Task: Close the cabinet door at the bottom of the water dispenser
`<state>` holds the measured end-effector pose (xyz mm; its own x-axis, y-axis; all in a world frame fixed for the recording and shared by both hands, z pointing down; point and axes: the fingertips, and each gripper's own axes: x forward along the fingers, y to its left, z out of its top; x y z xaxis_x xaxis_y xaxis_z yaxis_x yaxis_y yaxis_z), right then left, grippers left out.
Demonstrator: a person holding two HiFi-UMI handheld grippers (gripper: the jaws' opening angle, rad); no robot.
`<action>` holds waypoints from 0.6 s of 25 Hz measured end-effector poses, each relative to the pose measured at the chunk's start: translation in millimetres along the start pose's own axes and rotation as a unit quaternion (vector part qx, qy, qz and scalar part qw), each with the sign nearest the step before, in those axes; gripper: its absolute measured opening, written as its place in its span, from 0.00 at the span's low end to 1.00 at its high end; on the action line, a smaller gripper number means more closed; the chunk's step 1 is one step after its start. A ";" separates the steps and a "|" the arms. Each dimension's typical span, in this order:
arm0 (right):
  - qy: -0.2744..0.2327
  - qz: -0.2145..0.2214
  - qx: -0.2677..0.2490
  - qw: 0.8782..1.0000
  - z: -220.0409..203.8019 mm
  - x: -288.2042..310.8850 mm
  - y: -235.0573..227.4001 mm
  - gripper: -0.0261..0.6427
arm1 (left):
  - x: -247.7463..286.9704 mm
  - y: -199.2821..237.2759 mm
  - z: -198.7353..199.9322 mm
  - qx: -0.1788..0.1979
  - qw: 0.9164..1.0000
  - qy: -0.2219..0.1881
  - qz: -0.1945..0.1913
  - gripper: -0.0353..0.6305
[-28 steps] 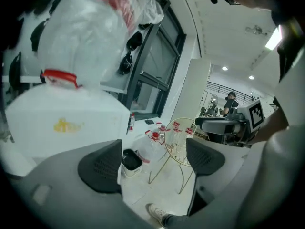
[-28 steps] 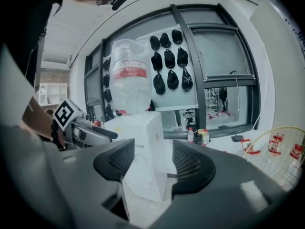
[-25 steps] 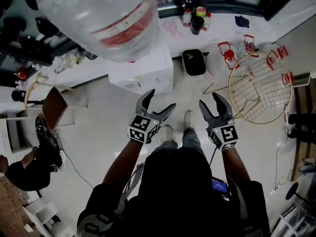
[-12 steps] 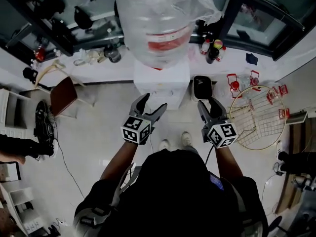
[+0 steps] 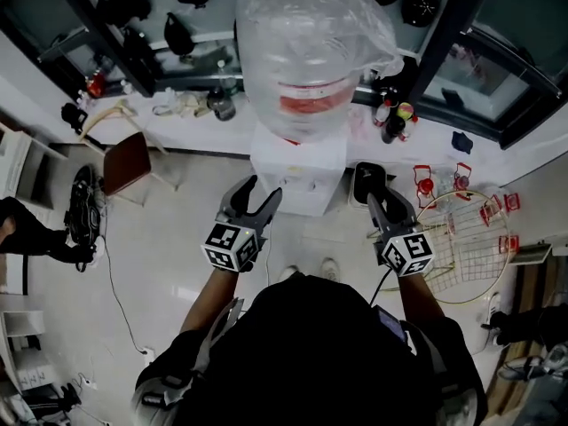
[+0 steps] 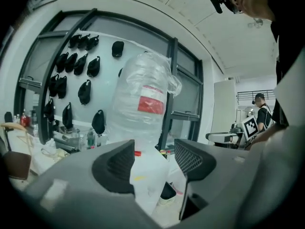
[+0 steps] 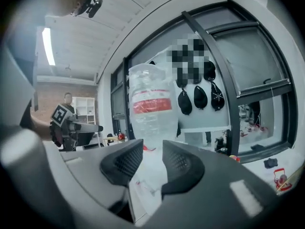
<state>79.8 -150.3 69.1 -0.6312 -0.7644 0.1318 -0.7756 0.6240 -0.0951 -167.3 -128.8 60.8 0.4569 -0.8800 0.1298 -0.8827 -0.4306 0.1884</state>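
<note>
Overhead, a person holds the left gripper (image 5: pixel 260 190) at 11 o'clock and the right gripper (image 5: pixel 382 198) at 1 o'clock. Both are empty, their jaws apart and closing, the right pair narrower. Dead ahead at 12 o'clock stands the white water dispenser (image 5: pixel 297 162), framed in each gripper's gap yet clear of the pads, a plastic-wrapped bottle (image 5: pixel 306 51) on top. Its cabinet door cannot be made out. A round wire rack (image 5: pixel 461 238) lies at 3 o'clock.
</note>
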 end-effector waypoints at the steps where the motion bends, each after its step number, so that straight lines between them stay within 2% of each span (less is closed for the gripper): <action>1: -0.005 0.006 -0.004 1.000 5.8 3.4 0.2 0.23 | -1.9 0.8 3.1 0.001 1.000 -0.004 0.007 0.44; 6: -0.029 0.034 -0.011 0.999 26.6 15.7 4.9 0.16 | -8.9 2.5 10.2 -0.002 0.999 -0.018 0.038 0.29; 11: -0.040 0.057 -0.011 0.997 29.4 20.7 7.8 0.05 | -13.0 8.8 20.4 0.009 0.996 -0.047 0.081 0.06; 15: -0.032 0.074 0.001 0.997 21.9 26.0 13.1 0.05 | -13.8 9.2 16.8 0.005 0.995 -0.045 0.085 0.06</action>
<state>53.1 -165.6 49.6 -0.7376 -0.6731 0.0534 -0.6743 0.7302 -0.1106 -183.7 -124.0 44.4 0.2894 -0.9545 0.0718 -0.9479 -0.2753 0.1606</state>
